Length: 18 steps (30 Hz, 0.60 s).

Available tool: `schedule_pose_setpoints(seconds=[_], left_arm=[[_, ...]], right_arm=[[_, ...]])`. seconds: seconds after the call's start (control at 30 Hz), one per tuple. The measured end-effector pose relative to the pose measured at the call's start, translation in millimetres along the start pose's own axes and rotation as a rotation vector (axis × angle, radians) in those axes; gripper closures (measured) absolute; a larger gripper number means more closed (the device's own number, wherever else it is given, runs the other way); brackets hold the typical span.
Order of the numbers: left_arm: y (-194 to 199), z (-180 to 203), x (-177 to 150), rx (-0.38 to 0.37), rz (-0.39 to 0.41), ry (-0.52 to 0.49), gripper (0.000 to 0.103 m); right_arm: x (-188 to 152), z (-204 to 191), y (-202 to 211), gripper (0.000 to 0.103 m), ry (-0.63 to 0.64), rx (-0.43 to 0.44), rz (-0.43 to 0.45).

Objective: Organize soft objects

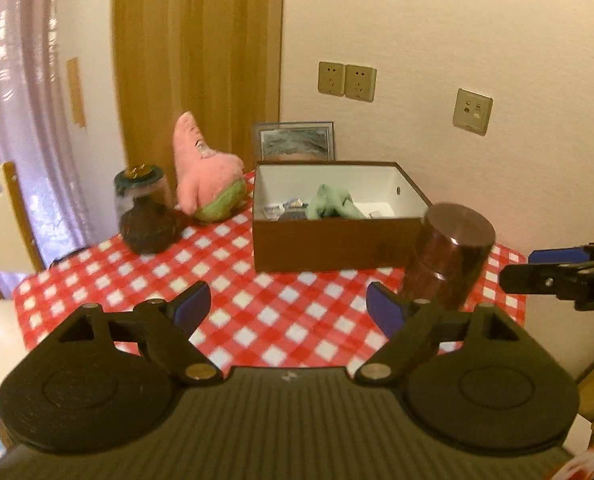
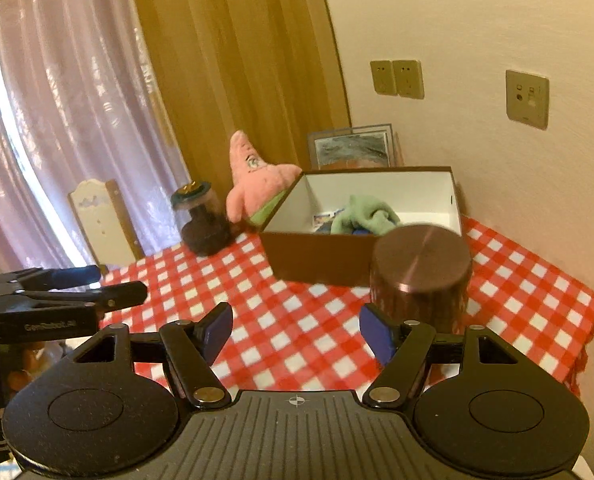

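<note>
The worktop (image 1: 257, 320) under its red-checked cloth carries a brown box (image 1: 329, 244), open at the top, with a green soft toy (image 1: 333, 202) already lying inside among a few small items. The pink star plush (image 1: 201, 176) is not yet in; it sits upright just beside the box's left wall, near a glass jar (image 1: 143, 208). A reach for the plush could knock that jar over, since the two stand close. The brown cylinder (image 2: 421, 272) at the box's front right corner is the likelier casualty on the right gripper's path. The left gripper (image 1: 287, 306) hangs wide and empty over the cloth; the right gripper (image 2: 295, 330) is also parted, holding nothing. Both sit well short of the plush.
</note>
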<state>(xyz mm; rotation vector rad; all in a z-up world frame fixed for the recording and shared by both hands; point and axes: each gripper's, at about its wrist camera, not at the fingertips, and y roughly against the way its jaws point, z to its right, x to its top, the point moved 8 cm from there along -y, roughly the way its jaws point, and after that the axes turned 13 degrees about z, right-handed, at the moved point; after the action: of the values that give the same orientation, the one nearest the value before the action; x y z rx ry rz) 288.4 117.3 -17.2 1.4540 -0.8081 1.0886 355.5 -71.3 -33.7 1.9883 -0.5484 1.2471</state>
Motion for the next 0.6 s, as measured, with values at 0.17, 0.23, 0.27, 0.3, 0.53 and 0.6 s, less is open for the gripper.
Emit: schedule_pose_setpoints(seconds=[0.17,0.23,0.27,0.3,0.53,0.6], left_arm=[[52,14,-27,0.061,0.002,-0.005,0.02],[74,23,-40,0.08,-0.012,-0.007,0.02],[86,28,-47,0.086,-0.02,-0.004,0.02],[98,33,-54,0.093,-0.03,0.004,0.02],[173,71,-101,0.117,-0.083,0.028,0.02],[193,82,-111,0.123,-0.087,0.03,0.02]], right_arm=[[-29,-13,32,0.032,0.023,0.027,-0.009],[-44,-16,48,0.032,0.001,0.042,-0.02],[-53,-19,57,0.032,-0.006,0.054,-0.025],[-60,-20,65,0.032,-0.008,0.059,-0.03],[-116,-24,137,0.032,-0.001,0.045,-0.066],[-132,-22,163,0.032,0.003,0.034,-0.07]])
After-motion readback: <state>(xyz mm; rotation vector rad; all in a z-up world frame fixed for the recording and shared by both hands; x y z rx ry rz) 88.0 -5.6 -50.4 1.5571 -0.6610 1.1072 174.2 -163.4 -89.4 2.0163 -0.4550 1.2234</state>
